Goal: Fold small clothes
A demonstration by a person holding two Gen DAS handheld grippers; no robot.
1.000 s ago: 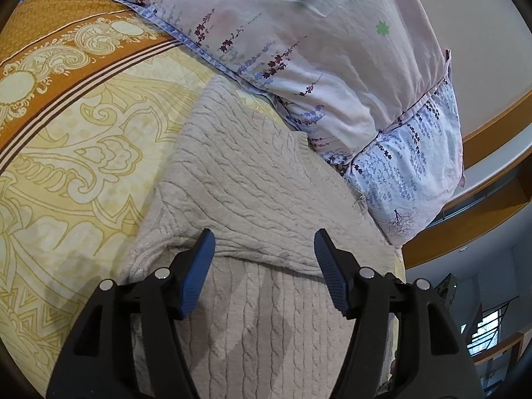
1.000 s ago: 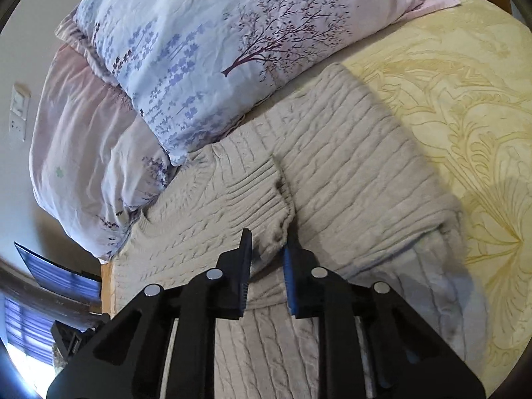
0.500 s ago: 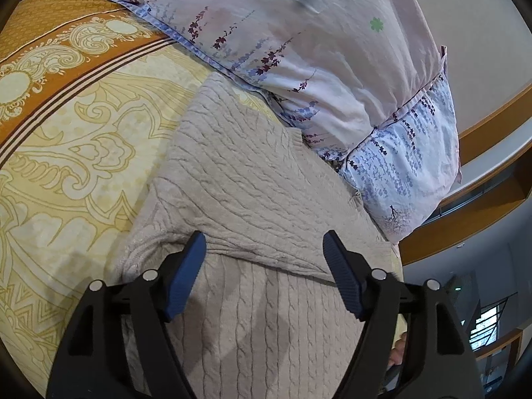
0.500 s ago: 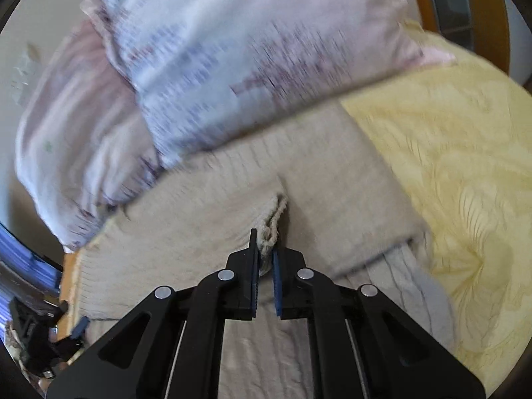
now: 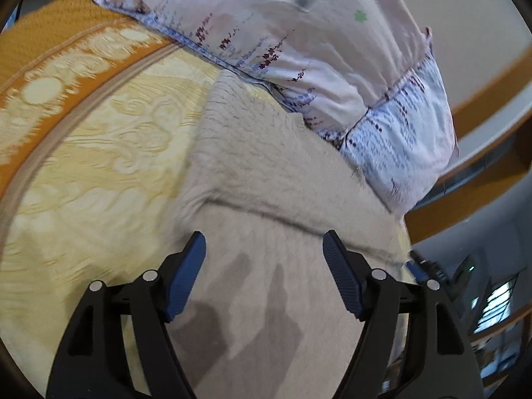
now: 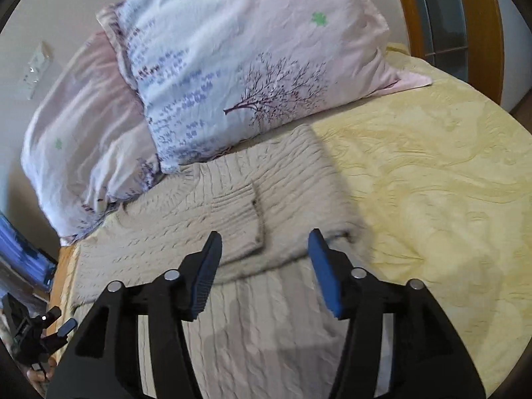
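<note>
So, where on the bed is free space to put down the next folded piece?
The widest bare patch is the yellow bedspread, beside the beige knit sweater and below the tree-print pillow. On the sweater's other side, the spread up to the orange border is bare too. Along the pillows it is crowded: the sweater reaches them.

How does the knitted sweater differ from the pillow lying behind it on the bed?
The sweater is plain beige with a ribbed, cable-knit surface, while the pillow is smooth pale cloth printed with a dark tree and purple flowers. The sweater lies flat, with a sleeve folded across its body; the pillow is plump and puffed up. The sweater sits nearer the camera, the pillow beyond it, overlapping its far edge. Both rest on the yellow bedspread.
</note>
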